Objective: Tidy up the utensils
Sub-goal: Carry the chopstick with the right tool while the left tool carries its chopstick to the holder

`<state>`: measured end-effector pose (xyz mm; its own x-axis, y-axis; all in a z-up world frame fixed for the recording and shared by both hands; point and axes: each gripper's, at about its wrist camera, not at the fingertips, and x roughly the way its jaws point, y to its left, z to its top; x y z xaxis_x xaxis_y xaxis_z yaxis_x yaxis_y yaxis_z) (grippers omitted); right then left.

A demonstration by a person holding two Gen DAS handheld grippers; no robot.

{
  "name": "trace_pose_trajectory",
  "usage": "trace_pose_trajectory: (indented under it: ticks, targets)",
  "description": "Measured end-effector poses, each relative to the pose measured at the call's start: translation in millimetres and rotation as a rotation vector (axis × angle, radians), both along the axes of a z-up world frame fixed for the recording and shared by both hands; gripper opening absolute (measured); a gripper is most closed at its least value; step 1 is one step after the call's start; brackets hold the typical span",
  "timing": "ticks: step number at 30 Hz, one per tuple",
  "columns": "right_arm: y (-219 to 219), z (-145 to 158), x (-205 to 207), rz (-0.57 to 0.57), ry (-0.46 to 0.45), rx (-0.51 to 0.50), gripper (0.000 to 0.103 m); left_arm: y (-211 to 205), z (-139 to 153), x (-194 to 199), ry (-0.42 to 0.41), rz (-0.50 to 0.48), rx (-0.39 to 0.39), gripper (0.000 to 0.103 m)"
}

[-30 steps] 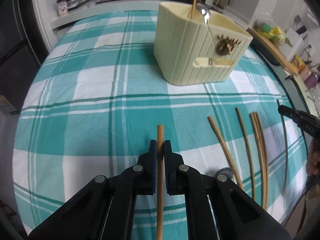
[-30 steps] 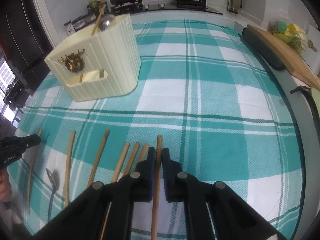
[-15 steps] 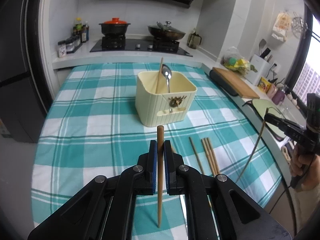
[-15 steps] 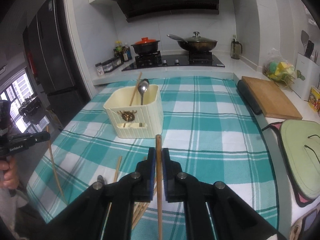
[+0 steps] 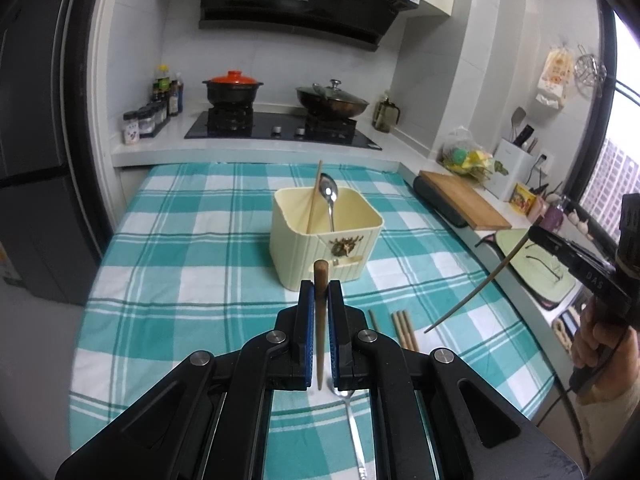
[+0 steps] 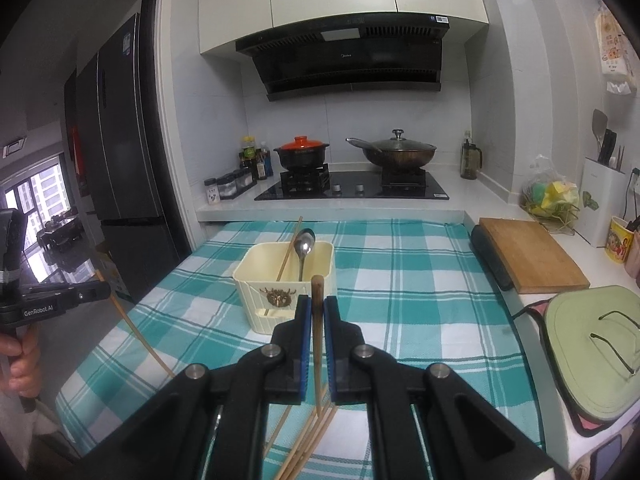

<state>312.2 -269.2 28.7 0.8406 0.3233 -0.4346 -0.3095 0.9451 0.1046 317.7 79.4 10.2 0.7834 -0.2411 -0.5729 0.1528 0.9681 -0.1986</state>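
My left gripper (image 5: 320,286) is shut on a wooden chopstick (image 5: 321,320) and holds it high above the checked tablecloth (image 5: 168,240). My right gripper (image 6: 317,302) is shut on another wooden chopstick (image 6: 317,336), also lifted. The cream utensil holder (image 5: 320,236) stands ahead with one chopstick and a metal spoon (image 5: 330,196) in it; it also shows in the right wrist view (image 6: 276,284). Several chopsticks (image 5: 404,326) and a spoon (image 5: 352,420) lie on the cloth below. The loose chopsticks also show under my right gripper (image 6: 304,444).
A stove (image 6: 352,188) with a red-lidded pot and a wok sits at the far end. A wooden cutting board (image 6: 528,256) and a green mat (image 6: 592,340) lie on the counter to the right. A dark fridge (image 6: 120,184) stands left.
Both grippers have risen well above the table with their chopsticks and tilted up, so the view now takes in the stove and hood.
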Motion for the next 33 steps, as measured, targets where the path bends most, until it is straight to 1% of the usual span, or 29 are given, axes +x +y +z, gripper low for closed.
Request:
trace_pose_trajectory:
  ticks: [7,15,21,25,27,29,31,33]
  targets:
    - [3.3,22.0,8.4,-0.004,-0.031,-0.006,0.006,3.5,21.1,4.2,-0.036,0.0,-0.007,0.005]
    - [8.7,63.1,30.3,-0.004,-0.088,-0.024,0.006,10.3,69.1,21.8,-0.101,-0.004,-0.01,0.005]
    - [21.4,90.9,54.9,0.008,-0.14,-0.024,0.006,7.5,109.8,48.6,-0.181,0.006,0.0,0.005]
    - [31.0,105.0,78.8,0.021,-0.154,-0.006,0.006,0.8,125.8,80.4,-0.222,0.025,0.002,0.005]
    - [36.3,109.3,90.8,0.029,-0.166,0.007,0.006,-2.8,126.4,99.0,-0.239,0.045,0.011,0.005]
    - [41.2,110.3,102.5,0.037,-0.178,0.006,0.006,-6.2,119.5,119.7,-0.227,0.058,0.016,0.005]
    - [48.4,105.3,117.3,0.041,-0.172,-0.006,0.006,-8.1,106.7,141.0,-0.179,0.058,-0.005,0.005]
    - [54.3,95.1,135.6,0.041,-0.135,-0.012,0.006,-9.4,90.4,161.8,-0.123,0.058,-0.026,0.005]
